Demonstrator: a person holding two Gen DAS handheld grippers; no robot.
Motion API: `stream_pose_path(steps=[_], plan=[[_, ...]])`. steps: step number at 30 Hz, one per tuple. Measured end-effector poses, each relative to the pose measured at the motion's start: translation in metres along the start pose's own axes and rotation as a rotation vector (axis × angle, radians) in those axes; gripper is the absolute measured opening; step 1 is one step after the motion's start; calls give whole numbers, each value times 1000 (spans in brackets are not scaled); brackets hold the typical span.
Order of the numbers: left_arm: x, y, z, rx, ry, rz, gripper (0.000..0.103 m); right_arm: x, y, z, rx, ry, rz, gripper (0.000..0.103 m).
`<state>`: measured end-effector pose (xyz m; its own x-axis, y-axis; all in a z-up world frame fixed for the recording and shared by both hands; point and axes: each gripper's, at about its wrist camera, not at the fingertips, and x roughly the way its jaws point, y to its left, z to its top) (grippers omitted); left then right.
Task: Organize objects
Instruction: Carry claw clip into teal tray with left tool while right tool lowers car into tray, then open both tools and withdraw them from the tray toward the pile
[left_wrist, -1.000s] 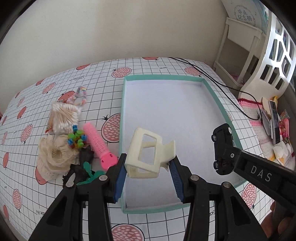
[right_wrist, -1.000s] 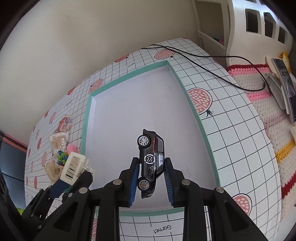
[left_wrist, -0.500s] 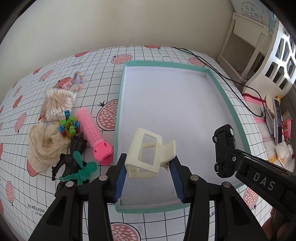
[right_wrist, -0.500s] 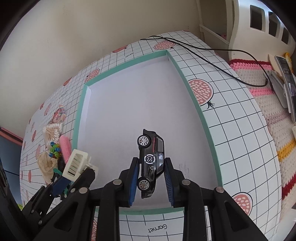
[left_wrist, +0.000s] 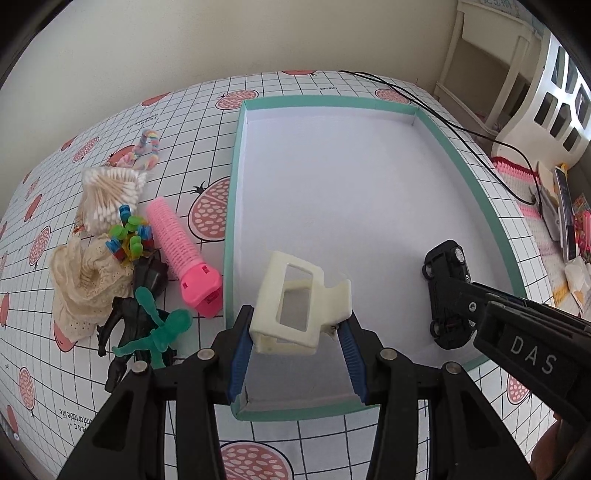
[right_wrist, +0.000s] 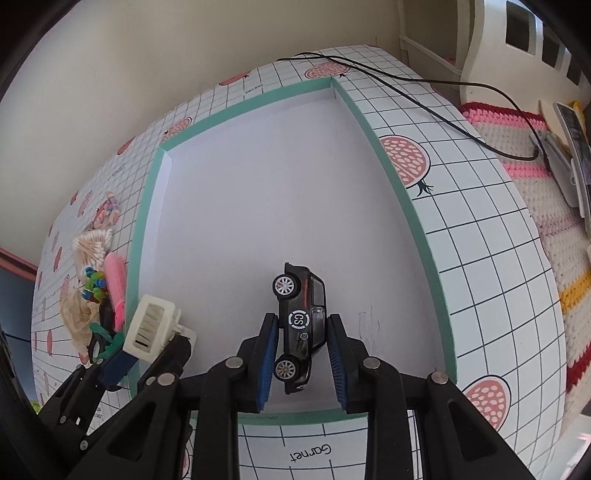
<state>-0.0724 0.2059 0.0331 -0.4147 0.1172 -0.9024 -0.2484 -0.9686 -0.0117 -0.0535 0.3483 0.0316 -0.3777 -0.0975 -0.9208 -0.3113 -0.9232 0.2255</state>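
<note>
Left wrist view: the left gripper (left_wrist: 297, 341) has its blue-padded fingers clamped on a cream plastic claw hair clip (left_wrist: 295, 306), held above the near-left corner of a shallow rectangular tray with a teal rim and white floor (left_wrist: 231, 206). At the right of this view the right gripper (left_wrist: 458, 306) reaches in over the tray's near-right part, pinching a small black toy car (left_wrist: 445, 291) by its sides.

In the right wrist view the right gripper (right_wrist: 301, 356) is closed on the car (right_wrist: 301, 321), which is turned on its side with two silver wheels and a round "CS" badge facing the camera; it hangs over the near end of the tray's white floor (right_wrist: 266, 206). The left gripper (right_wrist: 147, 354) with the clip (right_wrist: 149, 326) shows at lower left, over the tray's left rim.

Left of the tray, on a white grid-patterned cloth with pink fruit prints (left_wrist: 177, 122), lie a pink ribbed hair roller (left_wrist: 181, 243), a clear packet of cotton swabs (left_wrist: 107, 195), a cluster of bright multicoloured beads (left_wrist: 129, 236), a cream lace fabric piece (left_wrist: 79, 280), a translucent green figure (left_wrist: 159, 336) on top of a black figure (left_wrist: 125, 321), and a pastel twisted band (left_wrist: 147, 147). A black cable (left_wrist: 458, 125) runs across the cloth beyond the tray's right side.
</note>
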Motion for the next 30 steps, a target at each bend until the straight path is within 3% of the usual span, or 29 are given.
stream_pose_path(steps=[9,22,30], plan=[[-9,3,1,-5,-26,-24,47,-5,3,-1,-6,-21,-13,29],[-34,20,5,-59,-118,-55,48,-17,15,-3,-32,-72,-8,39],[-36,51,6,-141,-144,24,56,-15,24,-6,-69,-84,-32,41]])
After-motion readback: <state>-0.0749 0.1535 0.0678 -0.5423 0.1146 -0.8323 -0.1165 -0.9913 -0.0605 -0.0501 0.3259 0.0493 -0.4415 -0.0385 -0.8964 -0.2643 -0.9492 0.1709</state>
